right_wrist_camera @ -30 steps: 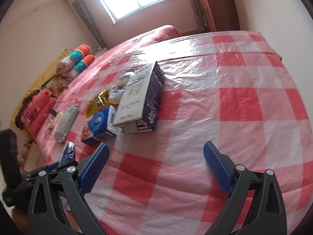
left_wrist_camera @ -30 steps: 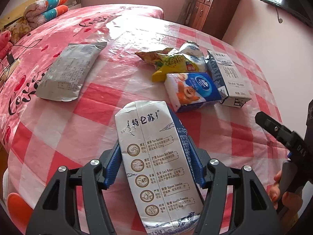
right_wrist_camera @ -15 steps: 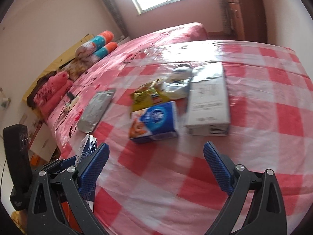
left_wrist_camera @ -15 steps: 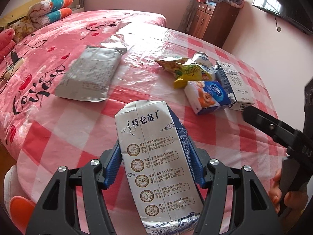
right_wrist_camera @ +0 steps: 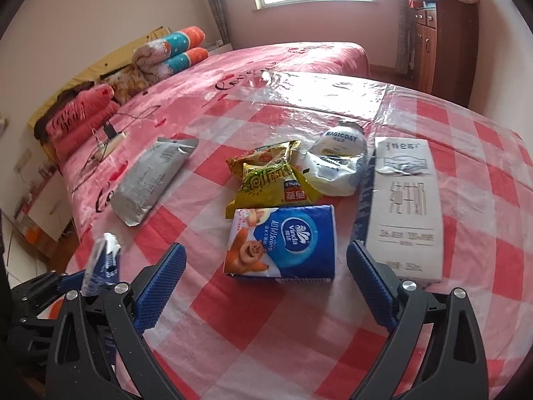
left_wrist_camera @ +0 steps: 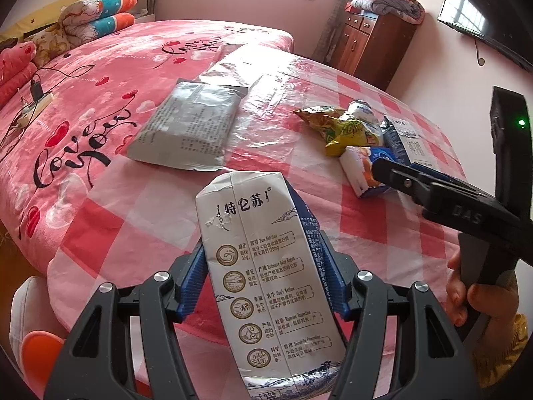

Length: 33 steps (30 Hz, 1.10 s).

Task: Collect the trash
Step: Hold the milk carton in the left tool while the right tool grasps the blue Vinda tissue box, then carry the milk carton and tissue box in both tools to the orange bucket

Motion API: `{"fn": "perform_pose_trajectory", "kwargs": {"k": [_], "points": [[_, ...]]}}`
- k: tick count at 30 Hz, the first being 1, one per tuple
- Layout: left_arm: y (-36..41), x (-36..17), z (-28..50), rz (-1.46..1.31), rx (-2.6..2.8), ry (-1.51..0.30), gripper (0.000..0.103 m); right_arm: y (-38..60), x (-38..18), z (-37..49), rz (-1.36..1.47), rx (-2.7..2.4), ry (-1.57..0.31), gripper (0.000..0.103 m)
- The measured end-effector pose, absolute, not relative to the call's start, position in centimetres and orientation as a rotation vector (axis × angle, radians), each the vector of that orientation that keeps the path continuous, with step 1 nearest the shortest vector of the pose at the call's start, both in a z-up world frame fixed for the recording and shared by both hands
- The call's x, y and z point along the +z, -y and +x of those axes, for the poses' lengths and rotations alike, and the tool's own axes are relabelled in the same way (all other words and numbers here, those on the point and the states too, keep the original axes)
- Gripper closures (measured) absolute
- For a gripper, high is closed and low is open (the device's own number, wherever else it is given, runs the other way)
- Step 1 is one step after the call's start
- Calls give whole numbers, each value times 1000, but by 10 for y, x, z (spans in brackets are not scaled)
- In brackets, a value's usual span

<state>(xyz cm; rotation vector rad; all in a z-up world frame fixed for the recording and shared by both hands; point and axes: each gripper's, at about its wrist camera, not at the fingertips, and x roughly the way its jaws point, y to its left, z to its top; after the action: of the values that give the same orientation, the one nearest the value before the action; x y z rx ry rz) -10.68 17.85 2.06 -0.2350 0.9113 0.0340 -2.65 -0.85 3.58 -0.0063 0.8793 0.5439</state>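
Over the checked cloth, the right gripper hangs with its jaws spread wide and nothing between them. It lines up on the blue tissue pack, which lies flat in front of the fingertips, not touched yet. Taking that pack as landmark: the yellow snack wrapper sits just behind it, touching or nearly so; the white crumpled pouch is behind and to its right; the white milk carton lies flat just beside its right edge; the silver foil bag is well apart to its left.

The left gripper is pinching a squashed milk carton across its sides, held up off the cloth, to the pack's near left.

Risks, as I judge them:
- The pack looks soft, so a low, flat pinch could crumple it or slide off. The glossy plastic cover would help it skid.
- The right-hand pad comes down close to the white milk carton (gap is narrow), so it may shove or catch that carton too.
- A push forward drives the pack into the snack wrapper and scatters the pile.
- The two tools sit near each other — they could bump, and the squashed carton could slip from the left grip.
- No bin is visible in either view, so I cannot tell where the trash is meant to go.
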Motion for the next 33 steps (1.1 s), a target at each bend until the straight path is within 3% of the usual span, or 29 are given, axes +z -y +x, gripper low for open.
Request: {"fn": "perform_pose_trajectory", "kwargs": {"k": [9, 12, 15, 33], "points": [[-185, 19, -110, -249, 43, -911, 40, -12, 26, -18, -109, 498, -881, 7], [-185, 18, -111, -249, 40, -914, 40, -18, 23, -16, -156, 466, -873, 23], [-186, 17, -112, -254, 42, -915, 40, -20, 17, -14, -183, 446, -886, 28], [-189, 25, -128, -254, 50, -891, 40, -18, 31, -49, -207, 422, -829, 30]]}}
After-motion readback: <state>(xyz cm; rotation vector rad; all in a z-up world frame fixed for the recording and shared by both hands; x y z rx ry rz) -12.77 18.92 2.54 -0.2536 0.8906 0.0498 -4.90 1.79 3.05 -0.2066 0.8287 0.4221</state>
